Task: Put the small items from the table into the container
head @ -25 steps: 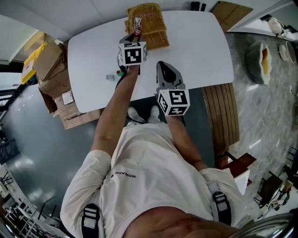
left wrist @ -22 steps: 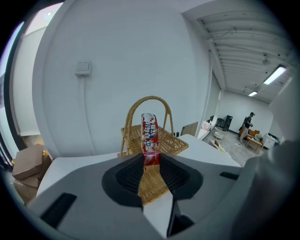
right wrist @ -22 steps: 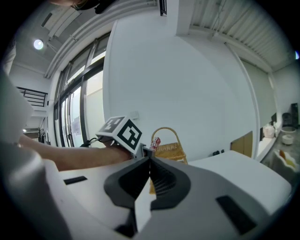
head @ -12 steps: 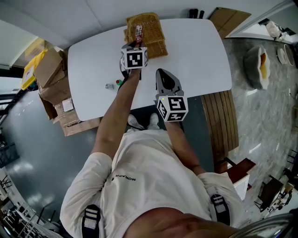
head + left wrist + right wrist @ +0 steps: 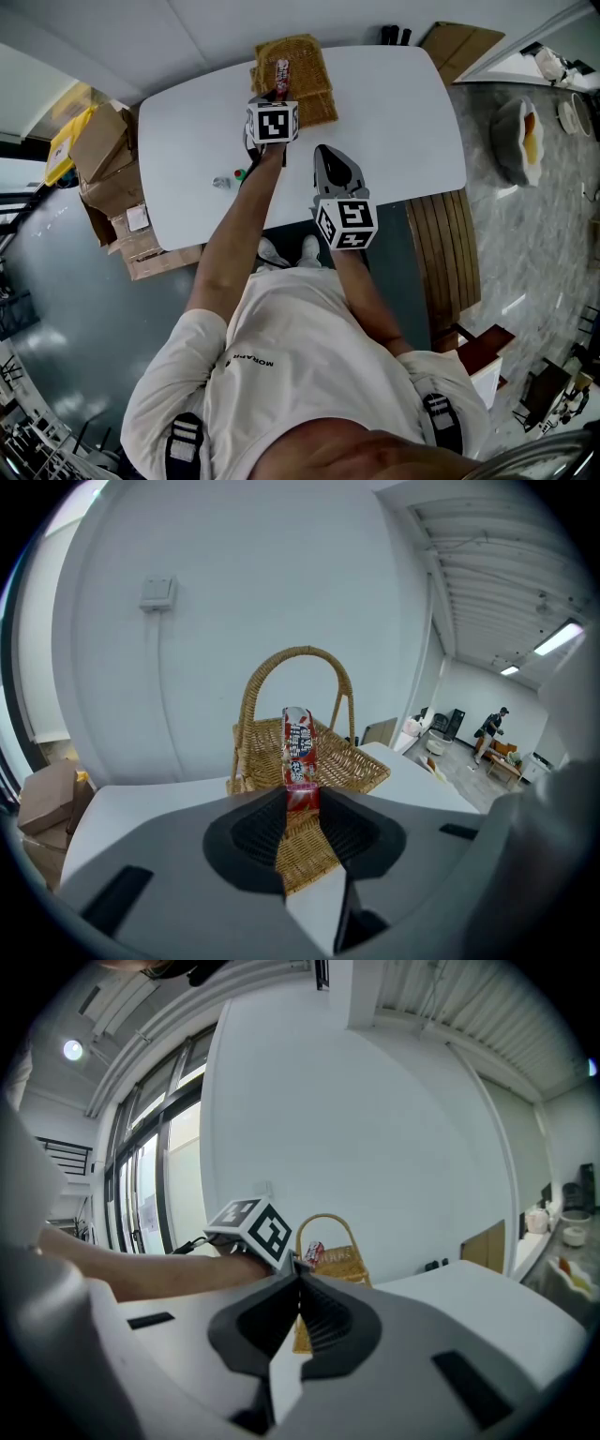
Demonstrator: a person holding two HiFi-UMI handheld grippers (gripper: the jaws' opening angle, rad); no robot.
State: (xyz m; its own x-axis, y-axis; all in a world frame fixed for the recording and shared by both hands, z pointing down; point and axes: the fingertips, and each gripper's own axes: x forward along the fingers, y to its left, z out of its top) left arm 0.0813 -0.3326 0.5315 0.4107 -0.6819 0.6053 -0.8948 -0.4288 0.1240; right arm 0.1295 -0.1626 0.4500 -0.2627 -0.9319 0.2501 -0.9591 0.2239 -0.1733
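My left gripper (image 5: pixel 273 97) is shut on the lower end of a red snack packet (image 5: pixel 281 73), which stands up between its jaws. The packet sits over the near rim of the wicker basket (image 5: pixel 309 66) at the far side of the white table (image 5: pixel 394 112). In the left gripper view the packet (image 5: pixel 300 747) rises from the gripper (image 5: pixel 302 803) in front of the handled basket (image 5: pixel 352 766). Two small items (image 5: pixel 221 182) (image 5: pixel 240 173) lie on the table left of my left arm. My right gripper (image 5: pixel 330 159) hovers shut and empty near the table's front edge, its jaw tips (image 5: pixel 298 1283) together.
Cardboard boxes (image 5: pixel 103 155) are stacked on the floor left of the table. A wooden bench (image 5: pixel 441 225) stands at the table's right front. A person (image 5: pixel 491 726) stands far off in the room.
My left gripper has edged a little closer to the basket with the packet still in it. The right gripper has stayed where it was.
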